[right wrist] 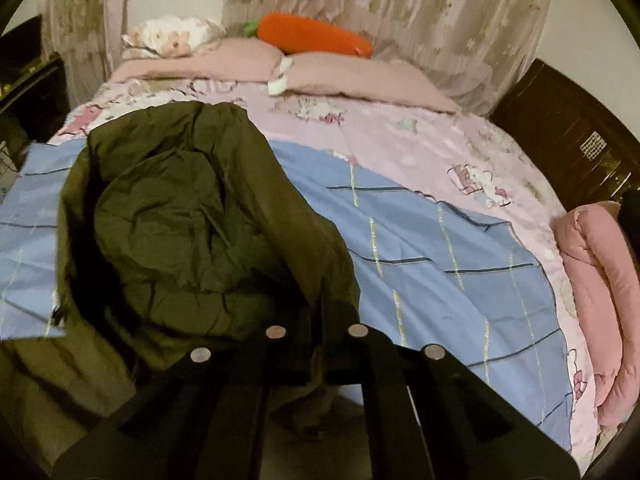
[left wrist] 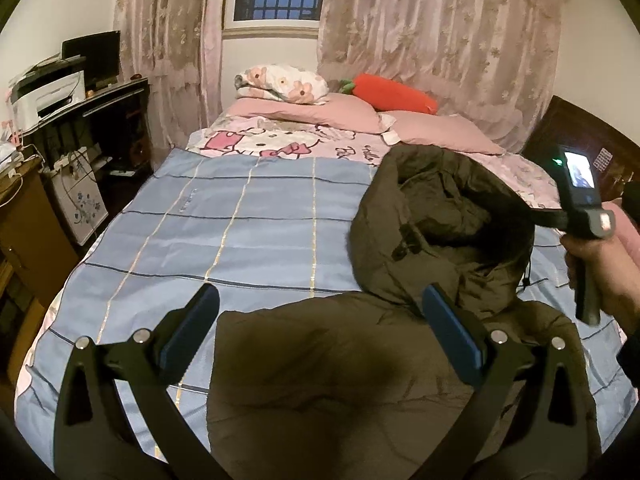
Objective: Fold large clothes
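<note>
**Left wrist view: green coat on the bed, one gripper clamped on it**

The coat (left wrist: pixel 400 360) lies on the blue sheet (left wrist: pixel 240 220), and the left gripper (left wrist: pixel 320 320) gapes wide over it. Only the right view shows the right gripper (right wrist: pixel 318 312) pinched shut on the coat's hood (right wrist: pixel 192 220). Curtains (left wrist: pixel 440 40) hang behind; the fingertips are buried in fabric.

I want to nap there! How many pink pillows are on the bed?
2. One pink pillow lies left, under the flowery pillow; the other pink pillow lies right, beside the carrot plush. More may be hidden.
</note>
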`<action>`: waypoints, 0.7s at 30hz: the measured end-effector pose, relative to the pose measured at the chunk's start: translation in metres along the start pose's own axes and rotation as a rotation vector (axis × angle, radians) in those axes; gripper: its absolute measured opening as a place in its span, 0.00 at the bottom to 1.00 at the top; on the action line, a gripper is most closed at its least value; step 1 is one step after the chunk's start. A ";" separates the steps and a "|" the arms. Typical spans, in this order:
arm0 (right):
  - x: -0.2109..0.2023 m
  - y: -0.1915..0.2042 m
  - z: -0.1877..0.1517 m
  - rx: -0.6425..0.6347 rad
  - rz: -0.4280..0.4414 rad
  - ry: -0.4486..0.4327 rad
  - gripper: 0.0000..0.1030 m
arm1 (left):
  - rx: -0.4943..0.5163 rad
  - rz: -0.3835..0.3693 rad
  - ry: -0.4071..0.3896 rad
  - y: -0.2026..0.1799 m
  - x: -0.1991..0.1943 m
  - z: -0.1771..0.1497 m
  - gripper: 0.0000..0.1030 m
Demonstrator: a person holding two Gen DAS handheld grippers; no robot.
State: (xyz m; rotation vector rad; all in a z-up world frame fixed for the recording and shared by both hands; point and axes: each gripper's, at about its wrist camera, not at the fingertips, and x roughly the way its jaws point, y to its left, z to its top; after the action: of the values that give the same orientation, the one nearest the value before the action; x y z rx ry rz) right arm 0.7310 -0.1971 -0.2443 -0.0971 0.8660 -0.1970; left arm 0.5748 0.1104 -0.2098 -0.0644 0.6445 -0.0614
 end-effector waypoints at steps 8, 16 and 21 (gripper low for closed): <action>-0.067 -0.013 -0.045 0.021 0.031 -0.116 0.02 | -0.004 -0.037 0.016 -0.008 0.004 -0.001 0.98; -0.075 -0.032 -0.073 0.054 0.069 -0.158 0.02 | 0.128 -0.182 0.093 -0.029 0.046 0.010 0.98; -0.079 -0.035 -0.081 0.057 0.102 -0.169 0.02 | 0.111 -0.210 0.117 -0.033 0.101 0.053 0.98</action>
State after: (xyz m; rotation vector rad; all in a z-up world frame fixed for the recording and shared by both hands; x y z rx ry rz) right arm 0.6143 -0.2146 -0.2317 -0.0160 0.6950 -0.1159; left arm 0.6861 0.0723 -0.2253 -0.0212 0.7488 -0.3057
